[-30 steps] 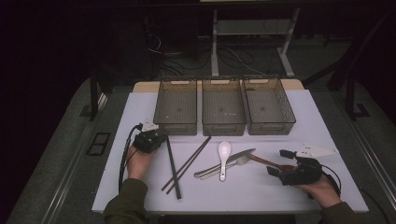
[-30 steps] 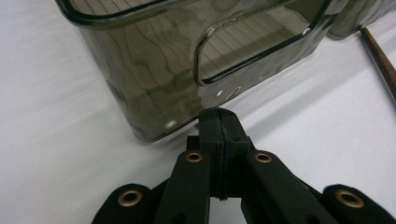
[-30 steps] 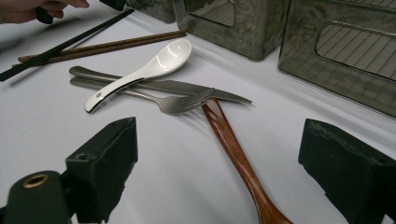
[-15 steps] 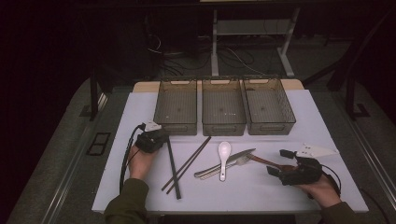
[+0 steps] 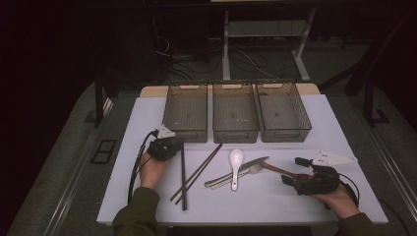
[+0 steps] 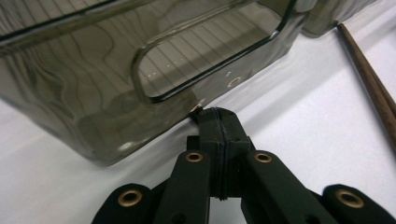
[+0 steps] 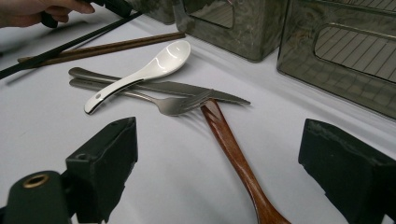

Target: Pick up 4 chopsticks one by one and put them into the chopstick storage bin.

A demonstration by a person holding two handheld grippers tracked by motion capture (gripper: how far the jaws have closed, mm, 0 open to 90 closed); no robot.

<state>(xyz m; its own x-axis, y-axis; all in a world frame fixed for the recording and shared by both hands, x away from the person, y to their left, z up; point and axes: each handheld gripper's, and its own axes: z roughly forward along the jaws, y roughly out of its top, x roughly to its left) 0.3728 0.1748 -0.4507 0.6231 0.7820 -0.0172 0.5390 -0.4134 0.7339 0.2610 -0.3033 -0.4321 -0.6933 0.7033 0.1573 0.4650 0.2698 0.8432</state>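
Note:
My left gripper [image 5: 173, 145] [image 6: 218, 117] is shut, its tips against the foot of the left clear bin [image 5: 186, 132] [image 6: 93, 116]. A black chopstick [image 5: 183, 182] [image 7: 60, 46] runs from its tip toward the table's front; I cannot tell if it is pinched. Brown chopsticks [image 5: 201, 167] [image 6: 373, 88] lie slanted beside it. At centre lie a white spoon [image 5: 236, 160] [image 7: 154, 67], a fork [image 7: 173, 105] and a knife [image 7: 187, 88]. My right gripper [image 5: 294, 170] [image 7: 233, 172] stands open, with a wooden spoon handle [image 7: 229, 140] lying between its jaws, untouched.
Three clear bins stand in a row at the back of the white table [image 5: 147, 118]: the middle bin [image 5: 235, 135] and right bin [image 5: 285, 132] beside the left one. Beyond the table the floor is dark, with cables and a metal stand.
My left gripper has edged slightly right toward the left bin, and the black chopstick now lies a little straighter. The right gripper has stayed still.

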